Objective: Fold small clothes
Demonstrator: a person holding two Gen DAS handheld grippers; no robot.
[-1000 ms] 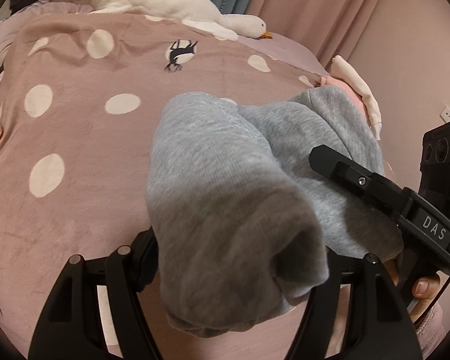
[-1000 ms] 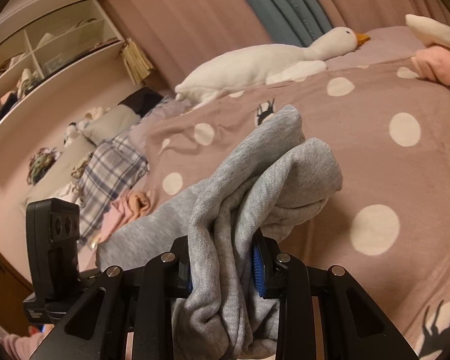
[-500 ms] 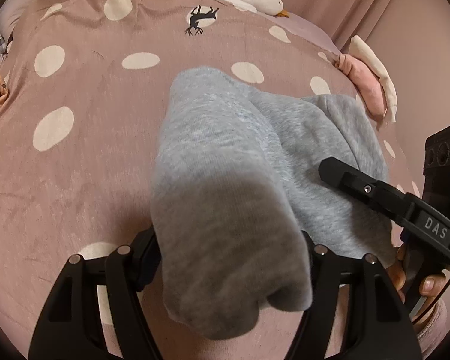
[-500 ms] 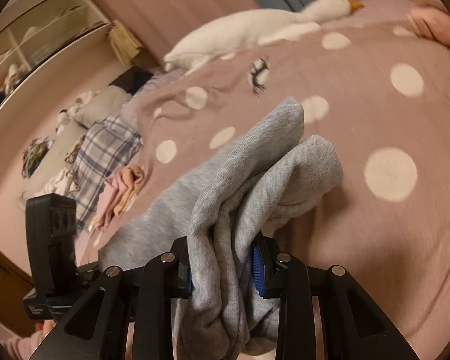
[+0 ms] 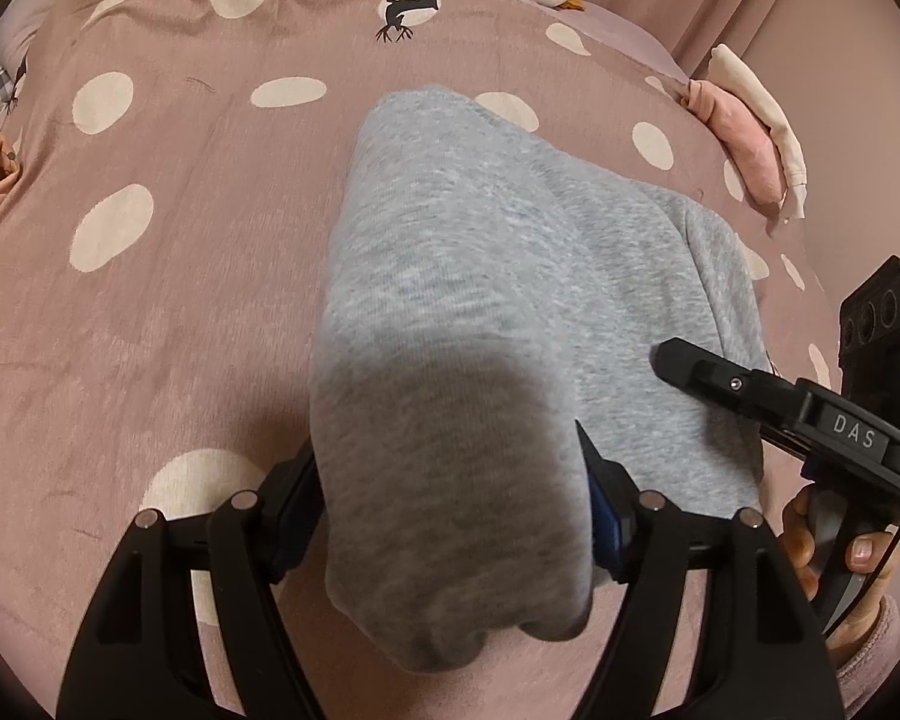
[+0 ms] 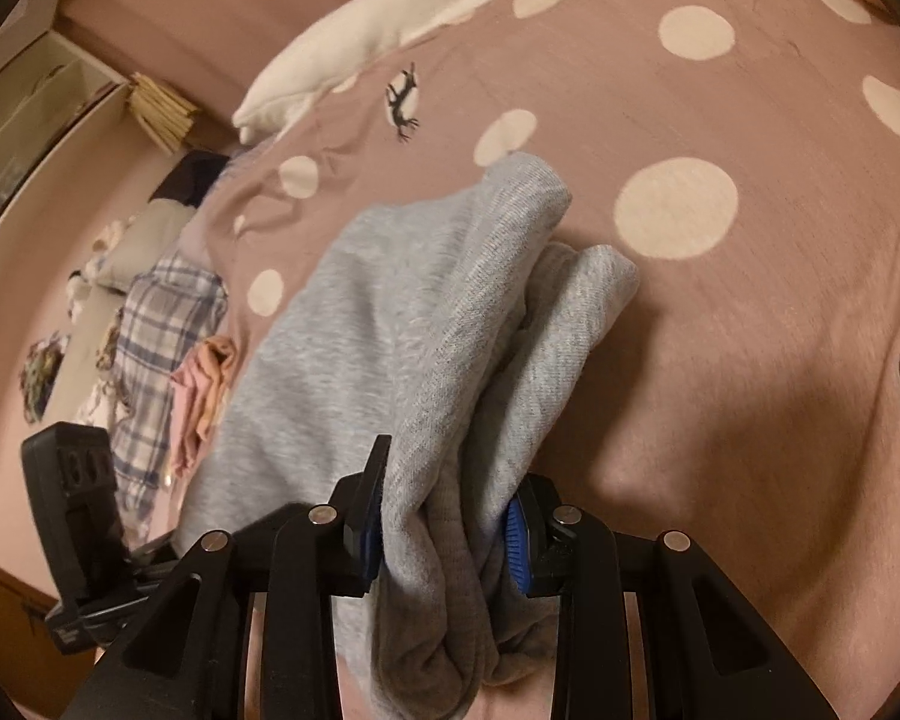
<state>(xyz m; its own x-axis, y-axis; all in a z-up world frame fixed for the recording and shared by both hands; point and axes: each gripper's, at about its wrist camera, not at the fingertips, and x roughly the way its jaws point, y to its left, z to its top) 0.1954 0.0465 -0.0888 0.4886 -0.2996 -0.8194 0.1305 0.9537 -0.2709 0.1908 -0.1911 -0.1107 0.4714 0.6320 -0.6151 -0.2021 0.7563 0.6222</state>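
Both grippers angle down over the spotted blanket (image 5: 150,312). The left gripper (image 5: 450,516) is opening around the grey garment (image 5: 480,276); the right gripper (image 6: 444,528) pinches a bunched fold.

Grey knit garment (image 5: 480,276) is lying folded over on the bed (image 5: 150,300), thick layers stacked, soft heathered jersey. In the left wrist view it is stretching from 6 o'clock toward 12, far rounded end resting on the cover. In the right wrist view its near edge is bunching into doubled folds, bulk spreading toward 10 o'clock.
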